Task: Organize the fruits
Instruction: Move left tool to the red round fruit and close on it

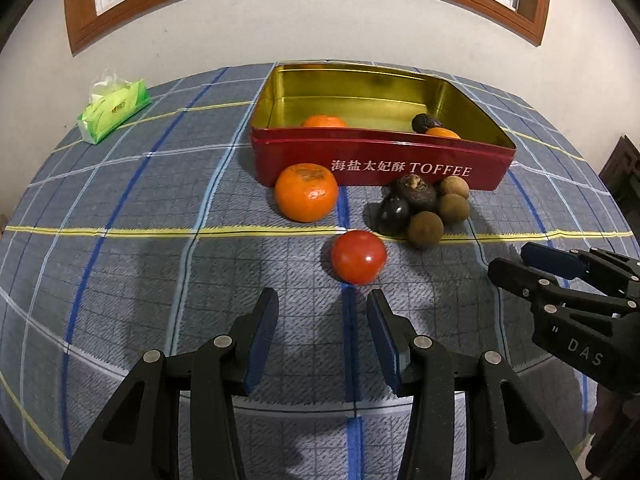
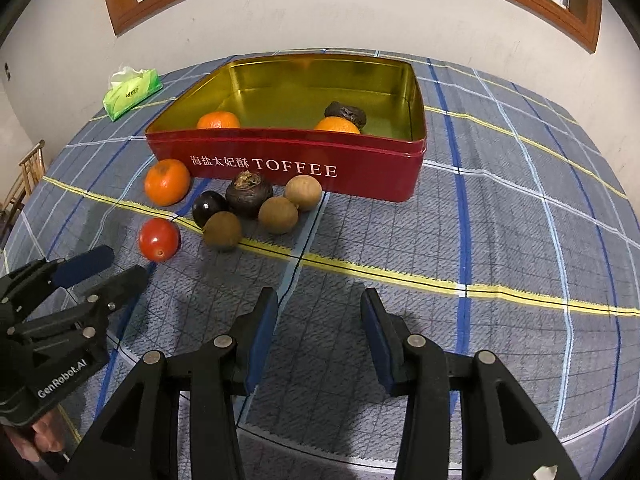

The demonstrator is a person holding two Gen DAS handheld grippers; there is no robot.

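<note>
1. Left wrist view: the left gripper [image 1: 322, 304] is filling the bottom of the frame, its blue-padded jaws standing apart with nothing between them. A round red tomato [image 1: 358, 256] is lying just above the gap, on the blue-grey plaid tablecloth [image 1: 120, 240]. Above it to the left, a loose orange mandarin [image 1: 306, 192] is sitting against the red metal toffee tin [image 1: 384, 160] with its gold lining. A cluster of small brown and dark round fruits [image 1: 424, 208] is huddling at centre right, in front of the tin. Two more mandarins and one dark fruit are lying inside the tin. A green tissue pack [image 1: 114, 110] is resting in the upper left. The right gripper [image 1: 516, 266] is reaching in from the right edge.

2. Right wrist view: the right gripper [image 2: 318, 304] is occupying the bottom centre, jaws parted and empty over bare cloth. The tomato [image 2: 159, 239] is lying at centre left, with the fruit cluster [image 2: 256, 208] right of it. The left gripper [image 2: 120, 266] is entering from the lower left.
</note>
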